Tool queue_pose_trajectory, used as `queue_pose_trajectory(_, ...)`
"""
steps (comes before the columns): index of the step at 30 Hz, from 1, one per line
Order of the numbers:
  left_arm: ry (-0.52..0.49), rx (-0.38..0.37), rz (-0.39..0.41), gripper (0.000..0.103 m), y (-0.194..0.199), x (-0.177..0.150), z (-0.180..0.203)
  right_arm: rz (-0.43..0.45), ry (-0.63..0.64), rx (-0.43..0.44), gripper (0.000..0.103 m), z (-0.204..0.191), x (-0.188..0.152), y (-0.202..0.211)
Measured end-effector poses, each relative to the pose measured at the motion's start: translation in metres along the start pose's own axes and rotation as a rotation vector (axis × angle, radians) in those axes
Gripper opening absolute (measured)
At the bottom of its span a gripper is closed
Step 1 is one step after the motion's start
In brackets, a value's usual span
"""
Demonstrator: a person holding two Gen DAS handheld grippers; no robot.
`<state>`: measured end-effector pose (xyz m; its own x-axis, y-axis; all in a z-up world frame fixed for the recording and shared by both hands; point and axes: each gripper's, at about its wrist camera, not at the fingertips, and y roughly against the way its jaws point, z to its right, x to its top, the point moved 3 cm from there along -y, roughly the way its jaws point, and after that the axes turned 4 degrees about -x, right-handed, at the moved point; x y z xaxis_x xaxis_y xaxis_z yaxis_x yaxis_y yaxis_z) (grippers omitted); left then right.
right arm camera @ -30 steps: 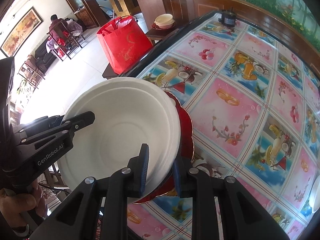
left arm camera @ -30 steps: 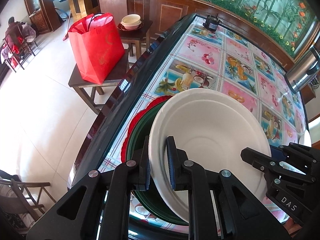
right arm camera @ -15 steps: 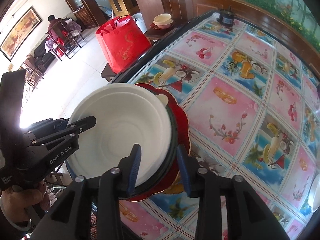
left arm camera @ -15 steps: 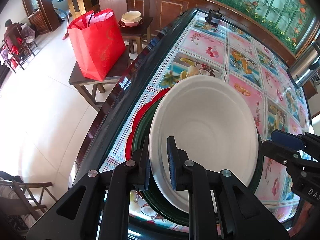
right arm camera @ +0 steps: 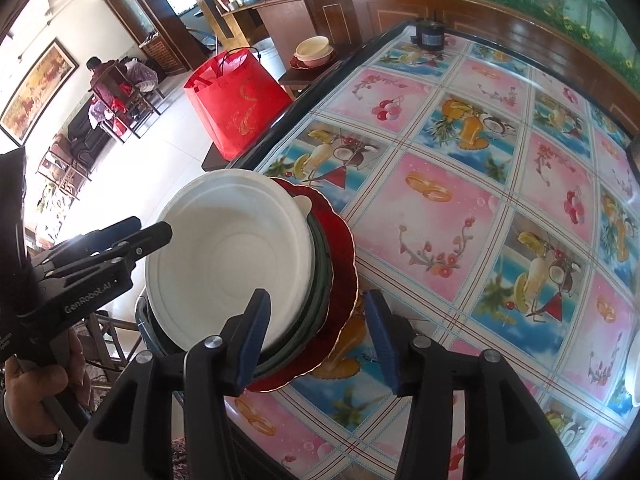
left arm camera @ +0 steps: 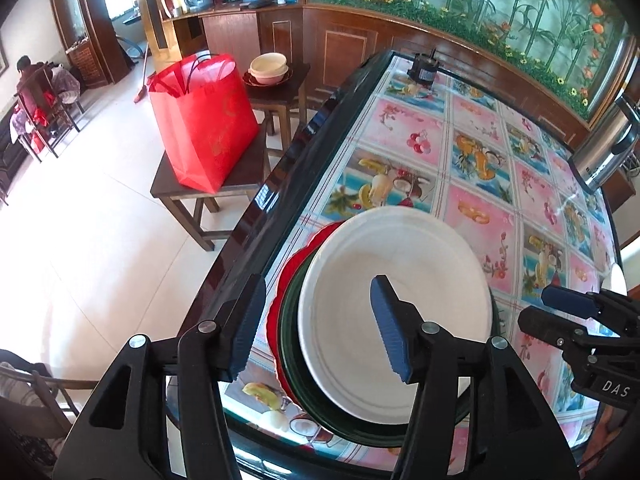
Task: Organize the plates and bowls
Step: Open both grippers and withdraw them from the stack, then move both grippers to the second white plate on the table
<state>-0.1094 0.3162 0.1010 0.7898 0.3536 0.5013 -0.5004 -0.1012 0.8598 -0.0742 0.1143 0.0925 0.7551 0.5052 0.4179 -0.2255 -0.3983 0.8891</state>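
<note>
1. Left wrist: the left gripper (left arm camera: 316, 320) is spread wide, holding nothing, over a white bowl (left arm camera: 394, 312) nested in a green plate (left arm camera: 292, 344) on a red plate (left arm camera: 298, 258), at the table (left arm camera: 476, 184) edge.
2. Right wrist: the right gripper (right arm camera: 316, 334) gapes wide around the stack's rim; the bowl (right arm camera: 228, 256) is plain and ridged.

Left hand-held gripper (left arm camera: 316, 320): black frame, blue pads, silver screws (right (right arm camera: 316, 336) identical); "GenRobot.AI" lettering.

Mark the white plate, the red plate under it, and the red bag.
white plate (left arm camera: 360, 280), left wrist view, on its inner well.
red plate (right arm camera: 344, 264), right wrist view, on its exposed scalloped rim.
red bag (left arm camera: 204, 128), left wrist view, on its front face.
</note>
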Motion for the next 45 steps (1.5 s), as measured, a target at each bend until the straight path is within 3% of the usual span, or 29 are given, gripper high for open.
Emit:
queue_pose_trajectory(8,-0.045,-0.04,0.025,0.055,0.01,0.014,0.032,0.023,-0.045,-0.019,0.063,0.019,-0.003,0.01)
queue_pose_trajectory(16,-0.128,-0.124,0.031,0.055,0.009,0.029,0.094,0.066,-0.12,-0.062,0.071,0.054,-0.008,0.032)
queue_pose_trajectory(34,-0.37,-0.291,-0.01,0.055,-0.009,0.02,0.264,0.098,-0.388,-0.181,0.074,0.175,-0.068,0.083)
queue_pose_trajectory(45,-0.474,-0.353,-0.039,0.055,-0.021,0.002,0.35,0.105,-0.535,-0.248,0.074,0.243,-0.114,0.113)
